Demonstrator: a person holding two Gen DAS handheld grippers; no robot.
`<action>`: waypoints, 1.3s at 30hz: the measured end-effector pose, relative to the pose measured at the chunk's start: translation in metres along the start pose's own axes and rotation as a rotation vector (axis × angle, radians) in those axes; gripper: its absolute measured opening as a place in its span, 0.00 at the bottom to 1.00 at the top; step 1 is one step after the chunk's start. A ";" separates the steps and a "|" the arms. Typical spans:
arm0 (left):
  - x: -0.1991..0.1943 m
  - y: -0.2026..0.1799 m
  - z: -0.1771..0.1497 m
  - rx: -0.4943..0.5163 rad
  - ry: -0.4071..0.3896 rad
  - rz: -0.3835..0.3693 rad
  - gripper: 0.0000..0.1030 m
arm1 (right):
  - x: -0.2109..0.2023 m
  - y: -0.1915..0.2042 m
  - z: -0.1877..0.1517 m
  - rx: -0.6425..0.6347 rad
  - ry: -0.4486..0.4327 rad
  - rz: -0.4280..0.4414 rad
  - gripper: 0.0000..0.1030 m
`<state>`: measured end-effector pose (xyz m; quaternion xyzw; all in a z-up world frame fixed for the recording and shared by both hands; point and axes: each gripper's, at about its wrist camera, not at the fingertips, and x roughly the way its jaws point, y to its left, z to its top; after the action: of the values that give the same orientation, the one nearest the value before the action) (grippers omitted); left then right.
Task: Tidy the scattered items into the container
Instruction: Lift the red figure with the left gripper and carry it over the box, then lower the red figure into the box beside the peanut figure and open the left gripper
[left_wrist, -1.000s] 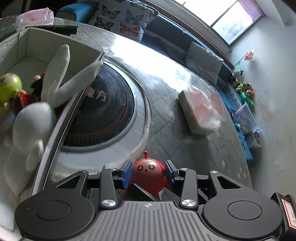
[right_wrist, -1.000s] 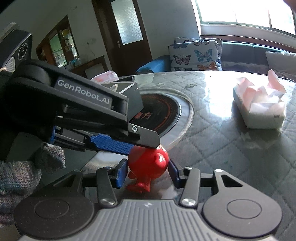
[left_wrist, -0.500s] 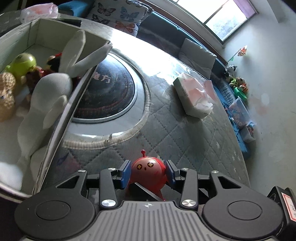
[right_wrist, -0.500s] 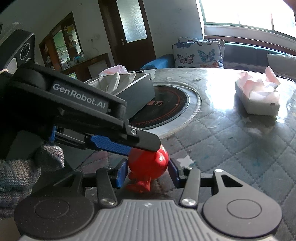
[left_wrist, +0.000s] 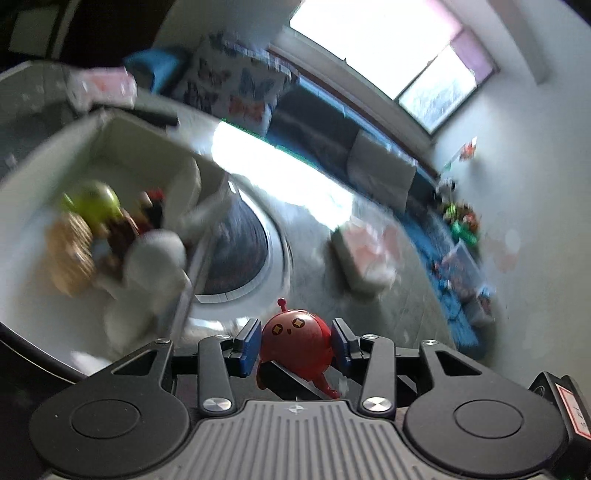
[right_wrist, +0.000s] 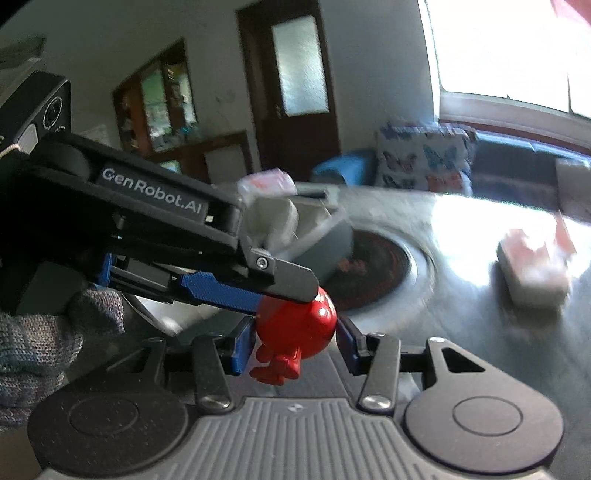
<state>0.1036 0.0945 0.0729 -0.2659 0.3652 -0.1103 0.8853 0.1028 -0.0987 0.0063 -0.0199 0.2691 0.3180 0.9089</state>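
Observation:
A round red toy (left_wrist: 295, 341) with an antenna and a small face hangs above the table between both grippers. My right gripper (right_wrist: 293, 343) is shut on the red toy (right_wrist: 299, 328), its blue pads at the toy's two sides. My left gripper (left_wrist: 295, 341) comes in from the left and its jaws are opening, pads standing close beside the toy. One of its fingers (right_wrist: 284, 275) lies over the toy's top. The white box (left_wrist: 122, 147) at the left holds a white plush rabbit (left_wrist: 155, 266), a green toy (left_wrist: 98, 201) and a tan knitted toy (left_wrist: 70, 254).
A tissue box (left_wrist: 365, 254) lies on the quilted table cover to the right. A dark round plate (left_wrist: 236, 254) is set in the table's middle, beside the box. A person's gloved hand (right_wrist: 37, 339) holds the left gripper. A sofa with cushions runs behind the table.
Both grippers have risen together with the red toy, lifting it off the table. The box interior now shows more fully at the left. The picture is blurred by the motion.

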 end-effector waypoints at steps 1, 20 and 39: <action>-0.008 0.003 0.005 -0.006 -0.020 0.005 0.43 | 0.001 0.005 0.006 -0.016 -0.012 0.013 0.47; -0.013 0.110 0.042 -0.196 -0.001 0.139 0.43 | 0.108 0.062 0.035 -0.104 0.158 0.214 0.47; 0.005 0.128 0.046 -0.205 0.075 0.166 0.43 | 0.137 0.069 0.039 -0.190 0.276 0.201 0.47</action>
<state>0.1402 0.2176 0.0264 -0.3195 0.4283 -0.0087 0.8452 0.1700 0.0419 -0.0200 -0.1219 0.3606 0.4256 0.8210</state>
